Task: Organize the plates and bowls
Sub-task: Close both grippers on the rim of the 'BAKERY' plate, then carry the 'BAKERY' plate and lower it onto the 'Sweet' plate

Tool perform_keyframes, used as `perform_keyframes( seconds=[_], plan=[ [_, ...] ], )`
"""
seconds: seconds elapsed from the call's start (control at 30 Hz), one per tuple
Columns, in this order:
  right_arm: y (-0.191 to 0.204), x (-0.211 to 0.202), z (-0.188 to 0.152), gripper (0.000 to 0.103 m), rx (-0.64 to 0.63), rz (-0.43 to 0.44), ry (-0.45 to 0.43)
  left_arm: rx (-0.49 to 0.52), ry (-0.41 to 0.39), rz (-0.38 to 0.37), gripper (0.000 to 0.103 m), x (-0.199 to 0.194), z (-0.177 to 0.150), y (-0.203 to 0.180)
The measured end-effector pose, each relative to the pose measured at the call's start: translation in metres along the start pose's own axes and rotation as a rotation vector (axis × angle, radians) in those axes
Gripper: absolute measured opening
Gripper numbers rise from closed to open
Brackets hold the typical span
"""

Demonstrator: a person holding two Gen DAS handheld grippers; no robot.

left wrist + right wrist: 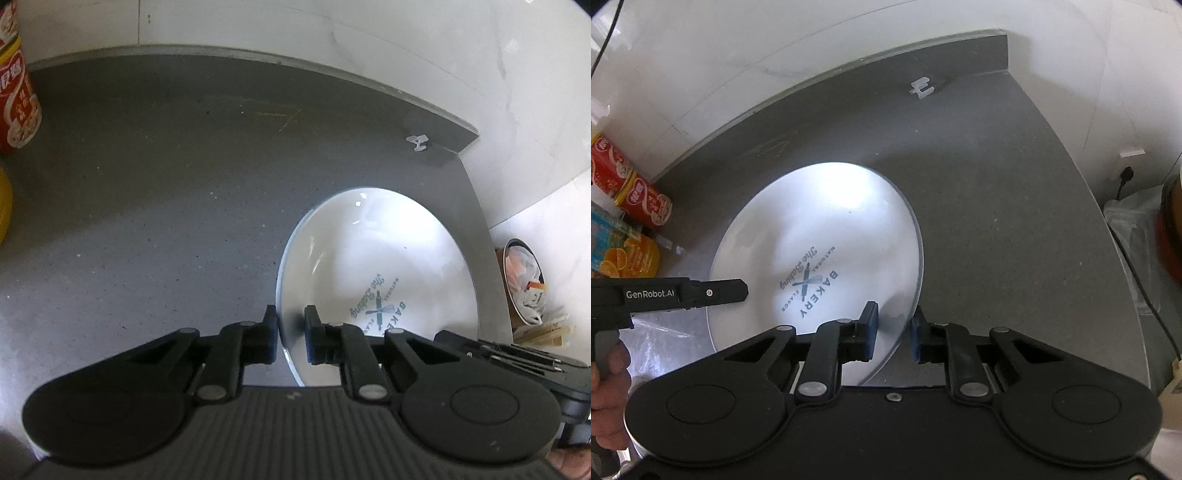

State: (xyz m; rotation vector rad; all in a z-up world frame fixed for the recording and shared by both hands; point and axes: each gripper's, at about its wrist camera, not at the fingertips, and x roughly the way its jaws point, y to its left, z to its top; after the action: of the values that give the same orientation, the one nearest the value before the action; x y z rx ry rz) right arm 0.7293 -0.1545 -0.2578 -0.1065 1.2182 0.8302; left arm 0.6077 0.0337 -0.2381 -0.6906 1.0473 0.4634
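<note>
The grey counter (997, 221) fills both views, with a white wall behind it. The one dish of the task in sight, a white plate (827, 229) printed with a bakery logo, lies near the counter's right end, at about 4 o'clock in the left wrist view and just left of centre in the right wrist view. Whether it rests flat or is lifted clear I cannot tell.

I have both tools on its near rim. My right gripper (893, 332) straddles the rim at roughly 5 o'clock of the plate, jaws narrowed with a small gap showing either side of the edge; whether it pinches, I cannot tell. My left gripper (291, 334) straddles the rim at about 7 o'clock, equally narrow, its grip equally uncertain. In the right wrist view its body enters level from 9 o'clock, held by a hand (605, 402).

To do this step well, I judge both jaws should close firmly on the rim before lifting, and the plate be kept level.

Red tins (642, 199) stand at 9 o'clock; a small white clip (921, 88) lies at 12 o'clock.
</note>
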Motion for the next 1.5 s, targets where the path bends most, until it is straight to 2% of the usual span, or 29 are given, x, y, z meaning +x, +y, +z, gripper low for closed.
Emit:
perform_keyframes(
  seconds=[0.17,0.33,0.77,0.97,1.07,1.5],
  plan=[
    [0.002,-0.019,-0.010,0.014,0.001,0.033,-0.043,-0.003,-0.027,-0.021,0.010,-0.016,-0.004,0.003],
    [0.010,-0.032,-0.020,0.014,-0.002,0.030,-0.066,0.040,-0.050,-0.027,0.009,-0.035,-0.008,0.002],
    [0.037,-0.088,-0.052,0.015,-0.018,-0.036,-0.177,0.121,-0.101,-0.124,0.008,-0.091,-0.025,0.003],
    [0.060,-0.108,-0.069,0.015,-0.013,-0.046,-0.219,0.138,-0.134,-0.137,0.008,-0.115,-0.036,0.005],
    [0.075,-0.114,-0.075,0.015,0.005,-0.032,-0.225,0.151,-0.155,-0.130,0.008,-0.132,-0.043,0.017],
    [0.163,-0.122,-0.109,0.015,-0.072,0.024,-0.242,0.105,-0.221,-0.078,0.008,-0.198,-0.074,0.092]
  ],
)
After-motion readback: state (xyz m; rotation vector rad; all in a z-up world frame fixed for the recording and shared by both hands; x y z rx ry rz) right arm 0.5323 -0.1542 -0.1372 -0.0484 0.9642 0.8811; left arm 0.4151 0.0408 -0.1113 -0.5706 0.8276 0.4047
